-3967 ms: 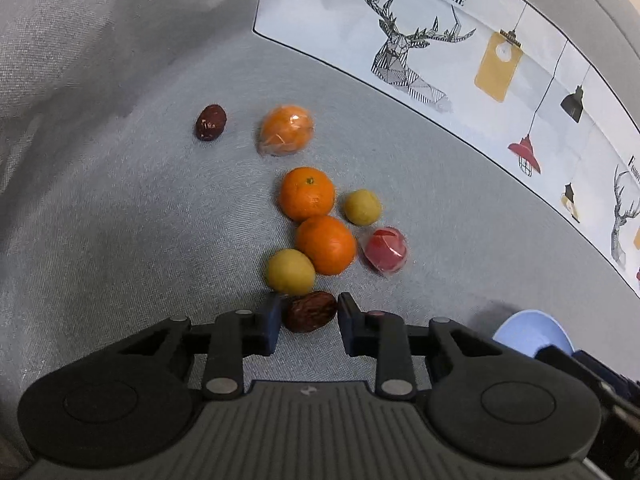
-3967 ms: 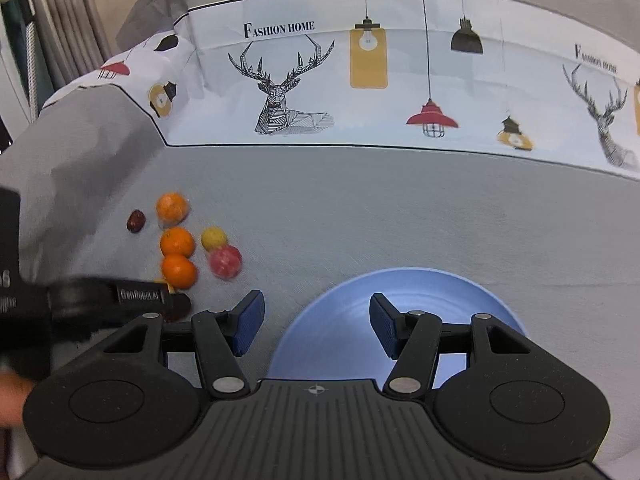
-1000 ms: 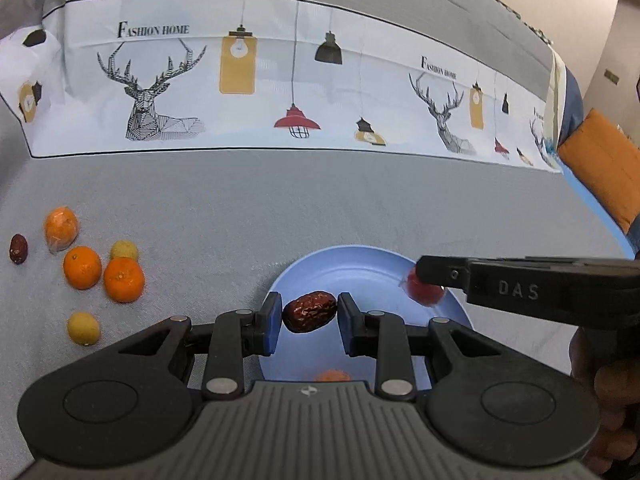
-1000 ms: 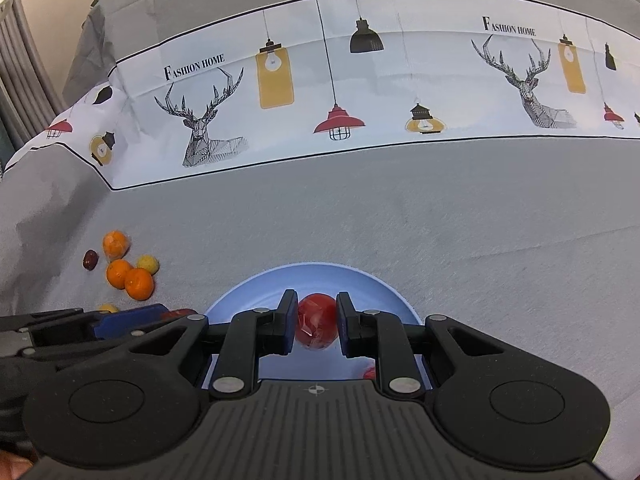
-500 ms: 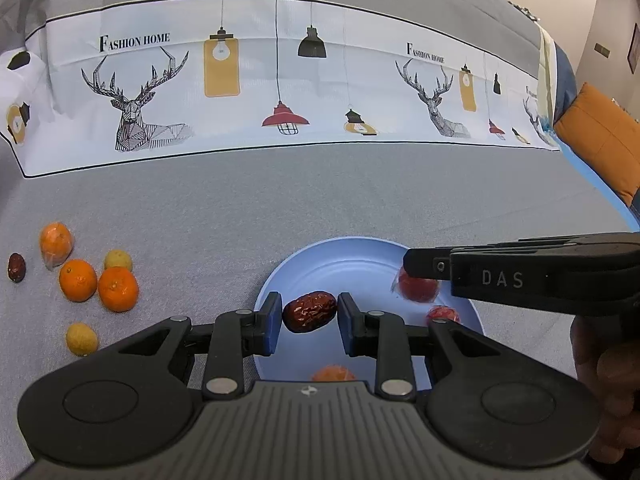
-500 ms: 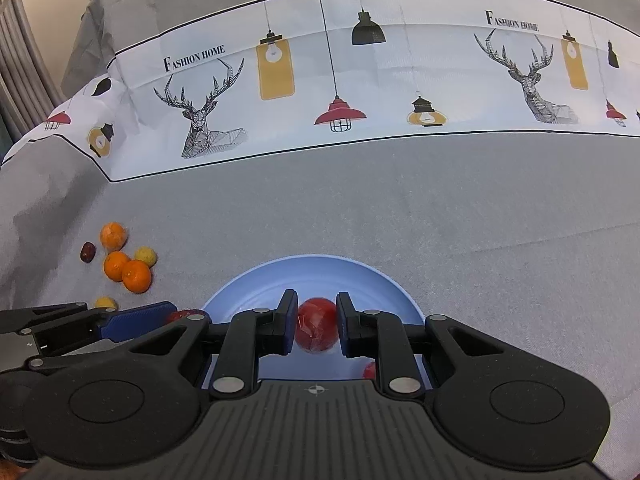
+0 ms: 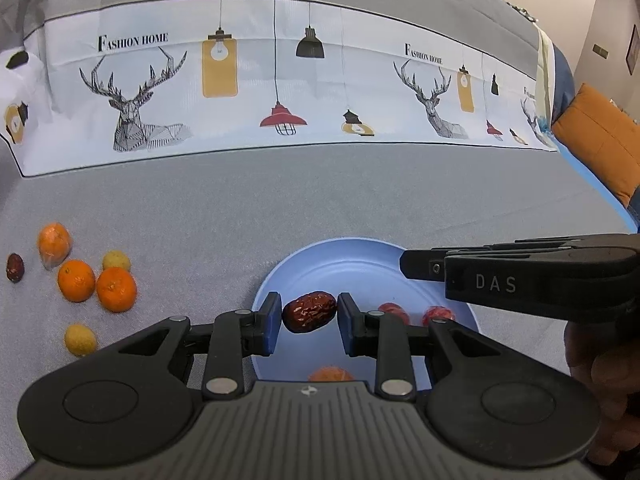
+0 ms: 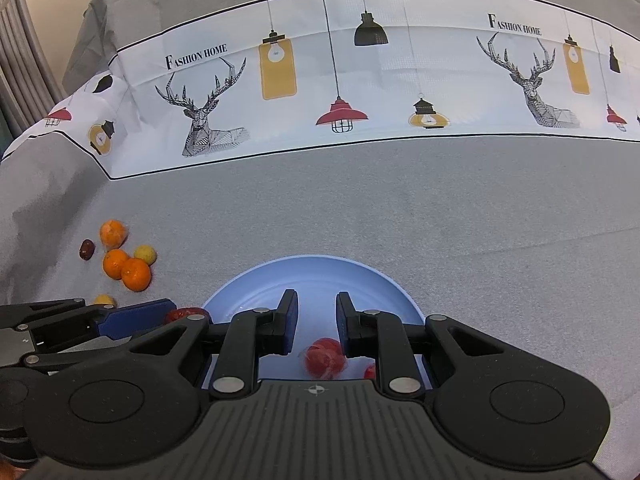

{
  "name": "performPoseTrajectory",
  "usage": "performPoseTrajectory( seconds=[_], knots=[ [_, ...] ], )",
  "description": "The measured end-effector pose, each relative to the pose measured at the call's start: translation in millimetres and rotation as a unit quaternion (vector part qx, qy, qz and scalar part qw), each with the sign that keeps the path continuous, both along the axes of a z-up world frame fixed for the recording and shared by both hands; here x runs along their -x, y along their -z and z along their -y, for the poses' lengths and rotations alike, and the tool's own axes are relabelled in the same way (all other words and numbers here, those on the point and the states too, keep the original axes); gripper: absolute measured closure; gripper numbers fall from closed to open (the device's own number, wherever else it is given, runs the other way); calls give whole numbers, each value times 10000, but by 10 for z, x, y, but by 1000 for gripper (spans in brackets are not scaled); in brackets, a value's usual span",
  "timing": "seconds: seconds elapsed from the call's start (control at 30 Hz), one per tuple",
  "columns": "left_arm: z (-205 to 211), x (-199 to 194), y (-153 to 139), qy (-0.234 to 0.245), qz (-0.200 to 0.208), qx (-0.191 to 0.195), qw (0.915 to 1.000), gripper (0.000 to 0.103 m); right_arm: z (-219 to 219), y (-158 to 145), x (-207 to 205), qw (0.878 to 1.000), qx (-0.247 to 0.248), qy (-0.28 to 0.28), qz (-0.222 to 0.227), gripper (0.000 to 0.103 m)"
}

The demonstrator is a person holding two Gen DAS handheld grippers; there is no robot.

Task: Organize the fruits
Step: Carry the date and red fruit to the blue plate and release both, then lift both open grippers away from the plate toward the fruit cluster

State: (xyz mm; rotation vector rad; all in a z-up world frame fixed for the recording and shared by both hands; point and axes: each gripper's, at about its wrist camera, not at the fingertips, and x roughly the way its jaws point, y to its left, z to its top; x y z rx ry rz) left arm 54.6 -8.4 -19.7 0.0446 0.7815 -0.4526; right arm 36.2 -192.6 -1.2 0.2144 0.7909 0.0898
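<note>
My left gripper hangs over the blue plate with a wrinkled dark-red date between its blue pads. Its jaws are opening, and the date still spans the gap end to end. My right gripper is open a little above the plate, with nothing between its pads. A wrapped red fruit lies on the plate just below it, and a second red one sits beside it. In the left wrist view both red fruits show, and an orange one lies near the rim.
Loose fruit lies on the grey cloth to the left: two oranges, a wrapped orange, two small yellow fruits and a second date. A printed white band runs across the back. An orange cushion is at far right.
The red fruit has left my right gripper and now lies on the plate under its parted pads. My left pads have spread slightly, with the date in the same spot.
</note>
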Motion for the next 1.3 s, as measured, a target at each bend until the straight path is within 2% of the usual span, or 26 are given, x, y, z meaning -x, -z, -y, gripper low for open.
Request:
performPoseTrajectory(
  seconds=[0.03, 0.1, 0.2, 0.6, 1.3],
  knots=[
    [-2, -9, 7, -7, -44, 25, 10000, 61, 4, 4, 0, 10000, 18, 19, -14, 75],
    [-3, -10, 6, -35, -31, 5, 10000, 59, 23, 5, 1, 10000, 16, 85, -31, 59],
    [1, -5, 6, -52, -26, 17, 10000, 59, 34, 5, -1, 9999, 33, 133, -26, 55],
    [-5, 6, -8, -123, 33, 6, 9999, 59, 22, 11, -4, 9998, 86, 149, -45, 55],
    [-17, -8, -27, -159, 51, -28, 9999, 76, 4, 33, -17, 9997, 155, 162, -72, 55]
  ],
)
